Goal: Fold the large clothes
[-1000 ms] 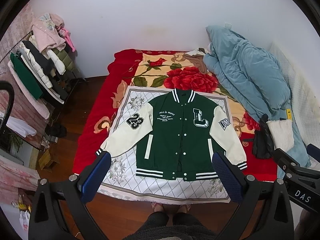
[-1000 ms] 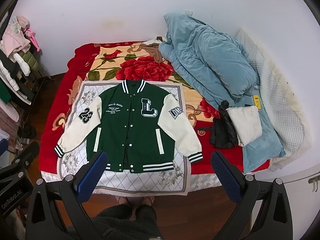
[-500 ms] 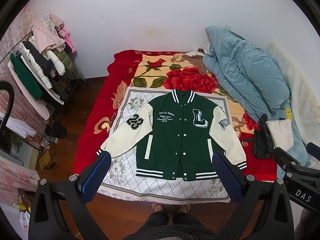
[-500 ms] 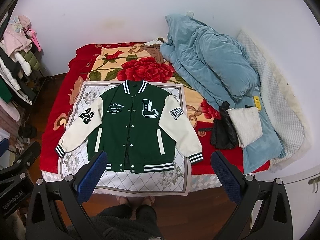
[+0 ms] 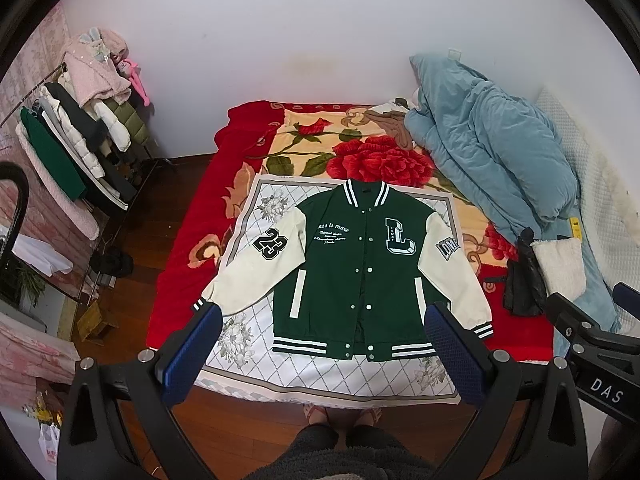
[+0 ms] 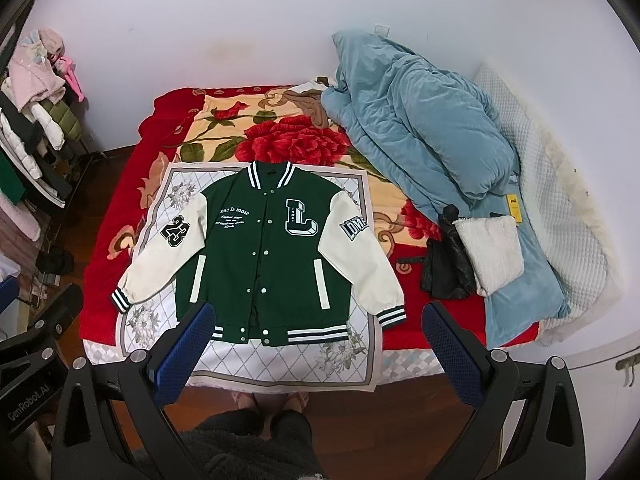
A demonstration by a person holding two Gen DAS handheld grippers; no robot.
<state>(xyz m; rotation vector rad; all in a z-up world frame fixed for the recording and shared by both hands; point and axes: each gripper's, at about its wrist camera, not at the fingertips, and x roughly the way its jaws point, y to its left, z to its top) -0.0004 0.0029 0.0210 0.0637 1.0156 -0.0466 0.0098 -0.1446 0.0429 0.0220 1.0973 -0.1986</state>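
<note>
**Two grippers held wide above an unfolded jacket**

Both jaws gape wide and hold nothing: the left gripper (image 5: 322, 344) and right gripper (image 6: 318, 342) hover over the bed's near edge. The green varsity jacket (image 6: 264, 256) lies flat, buttoned, sleeves spread, on a white patterned cloth (image 6: 280, 364) over the red rose blanket (image 5: 192, 216). A blue duvet (image 6: 420, 128) is heaped alongside.

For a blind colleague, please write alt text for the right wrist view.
A green jacket with white sleeves lies flat, front up, on a patterned cloth on a bed. The open right tongs hang above its hem, empty; a blue quilt is heaped to the right.
</note>
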